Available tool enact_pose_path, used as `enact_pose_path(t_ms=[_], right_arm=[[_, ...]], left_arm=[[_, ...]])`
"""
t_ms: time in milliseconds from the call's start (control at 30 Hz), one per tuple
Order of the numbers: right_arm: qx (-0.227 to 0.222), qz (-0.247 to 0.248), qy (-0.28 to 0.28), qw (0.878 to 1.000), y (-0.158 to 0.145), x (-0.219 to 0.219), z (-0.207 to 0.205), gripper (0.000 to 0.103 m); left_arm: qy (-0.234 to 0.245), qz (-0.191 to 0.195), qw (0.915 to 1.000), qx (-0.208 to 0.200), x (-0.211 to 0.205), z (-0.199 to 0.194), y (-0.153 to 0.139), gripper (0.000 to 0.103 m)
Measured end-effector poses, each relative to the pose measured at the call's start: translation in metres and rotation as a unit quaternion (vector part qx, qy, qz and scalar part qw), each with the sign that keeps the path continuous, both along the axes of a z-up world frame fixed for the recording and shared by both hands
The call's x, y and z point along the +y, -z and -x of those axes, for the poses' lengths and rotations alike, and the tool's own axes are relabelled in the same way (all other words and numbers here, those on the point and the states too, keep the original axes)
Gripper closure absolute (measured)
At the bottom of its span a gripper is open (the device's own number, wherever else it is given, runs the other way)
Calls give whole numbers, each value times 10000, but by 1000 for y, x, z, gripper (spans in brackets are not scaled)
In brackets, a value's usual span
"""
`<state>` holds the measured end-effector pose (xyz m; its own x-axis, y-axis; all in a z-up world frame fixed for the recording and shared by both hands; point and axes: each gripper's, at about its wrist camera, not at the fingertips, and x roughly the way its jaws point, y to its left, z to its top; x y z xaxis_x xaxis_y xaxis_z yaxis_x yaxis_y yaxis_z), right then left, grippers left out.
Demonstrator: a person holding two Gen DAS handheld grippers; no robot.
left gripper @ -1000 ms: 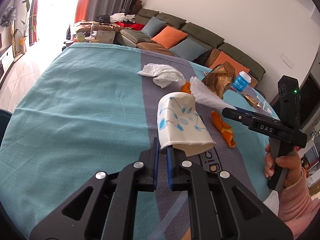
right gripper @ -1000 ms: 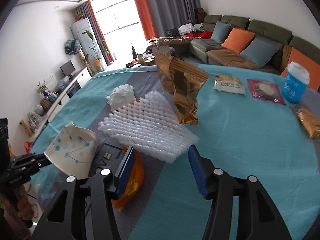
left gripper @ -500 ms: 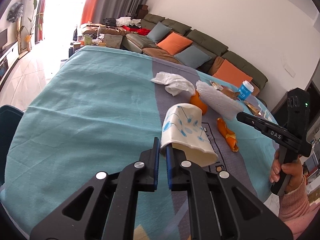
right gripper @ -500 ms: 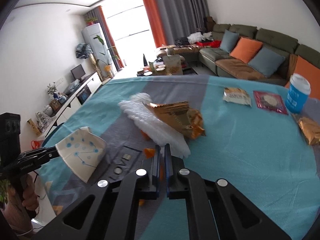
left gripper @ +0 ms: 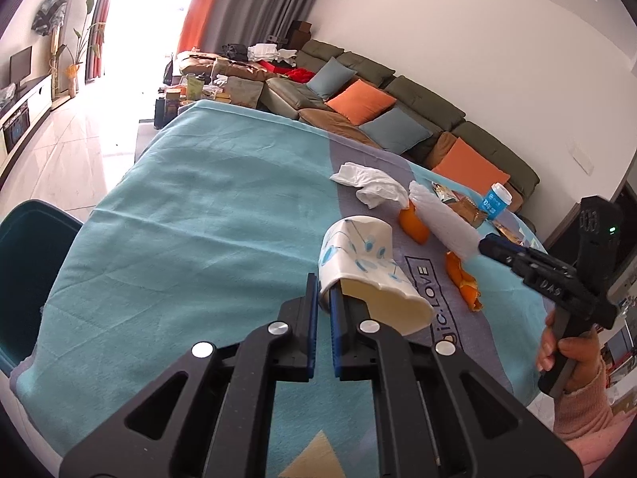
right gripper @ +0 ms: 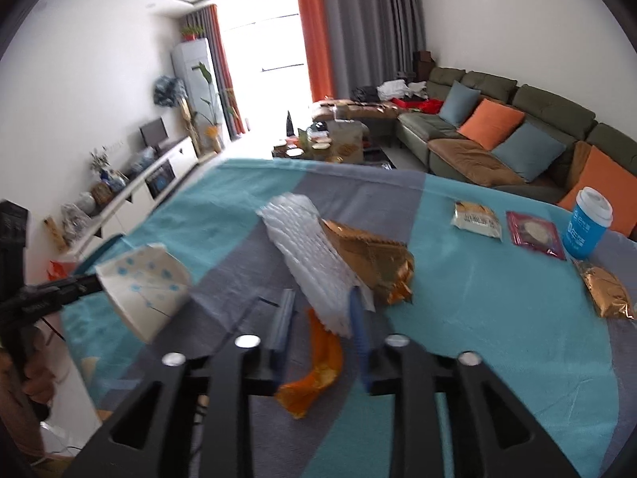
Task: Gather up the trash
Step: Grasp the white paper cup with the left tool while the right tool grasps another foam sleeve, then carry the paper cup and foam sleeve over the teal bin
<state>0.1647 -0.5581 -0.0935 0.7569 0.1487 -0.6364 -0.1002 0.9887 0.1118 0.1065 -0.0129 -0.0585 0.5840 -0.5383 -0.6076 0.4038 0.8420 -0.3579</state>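
Observation:
My left gripper (left gripper: 324, 298) is shut on the rim of a crushed white paper cup with blue dots (left gripper: 358, 267), held above the table; the cup also shows in the right wrist view (right gripper: 145, 285). My right gripper (right gripper: 320, 318) has its jaws apart, with a white foam net sheet (right gripper: 310, 255) lying against the right finger; whether it is gripped is unclear. In the left wrist view the foam sheet (left gripper: 442, 225) sticks out from the right gripper's tip (left gripper: 487, 247). A gold snack wrapper (right gripper: 370, 255) sits behind the foam.
On the teal and grey tablecloth (left gripper: 191, 219) lie a crumpled tissue (left gripper: 370, 185), orange peels (left gripper: 462, 283) (left gripper: 414, 221), snack packets (right gripper: 475, 219) (right gripper: 535, 233), a gold wrapper (right gripper: 605, 288) and a blue cup (right gripper: 587, 227). A dark bin (left gripper: 28, 271) stands left of the table.
The right gripper shut on the foam sheet and lifted it, then its jaws parted again. The left gripper lifted the cup and drew back toward the table's near left.

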Motion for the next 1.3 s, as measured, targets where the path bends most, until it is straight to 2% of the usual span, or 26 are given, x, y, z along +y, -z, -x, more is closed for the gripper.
enact_pose_path(t_ms=[100, 167, 200, 233, 400, 633, 867, 1300], right_arm=[[117, 278, 85, 9995, 9, 4, -7, 66], [197, 238, 24, 9995, 14, 2, -12, 79], [216, 213, 12, 9995, 15, 2, -13, 89], [218, 201, 5, 9996, 15, 2, -13, 91], [-71, 122, -154, 9998, -2, 7, -3, 92], [-367, -179, -701, 9967, -30, 28, 9, 92], [-391, -528, -1256, 9899, -38, 56, 4, 92], [-279, -622, -2098, 9754, -39, 124, -17, 92]], left_arm=[[9, -5, 10000, -2, 0, 0, 0, 97], [-2, -8, 10000, 4, 0, 0, 1, 97], [-11, -2, 10000, 8, 0, 0, 1, 97], [-22, 2, 10000, 9, 1, 1, 1, 97], [-131, 23, 9999, -46, 10, 2, -5, 97], [-361, 107, 9991, -189, 32, 8, -16, 97], [-589, 152, 9977, -282, 56, 15, -23, 97], [-1240, 161, 9912, -435, 118, 36, -39, 97]])
